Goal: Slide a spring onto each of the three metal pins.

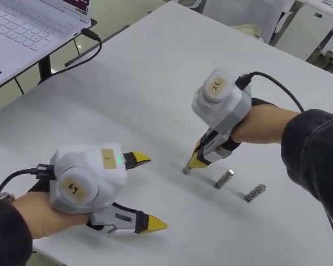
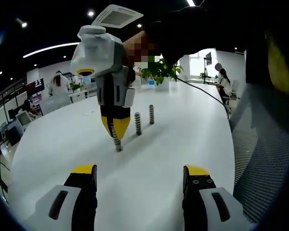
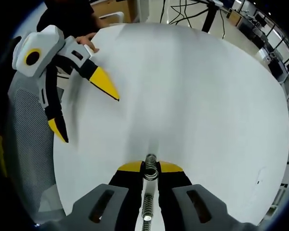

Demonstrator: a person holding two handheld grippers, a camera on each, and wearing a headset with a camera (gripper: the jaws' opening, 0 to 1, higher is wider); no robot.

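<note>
Right fingers (image 3: 172, 168) clamp a spring (image 3: 151, 169) in right gripper view; left gripper (image 1: 158, 193) gapes empty

Upright on table (image 1: 155, 83), just right of right tool (image 1: 192, 164): near spring (image 1: 224, 179), then far spring (image 1: 255, 193). Held spring (image 3: 151, 168) between right tool's tips. Left tool (image 1: 155, 192) front left. Laptop (image 1: 22, 33) rear left.

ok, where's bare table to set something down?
Broad bare table between laptop and right claw; also the gap between left claw and right claw. Crowded from the held spring rightward: middle spring, end spring.
</note>
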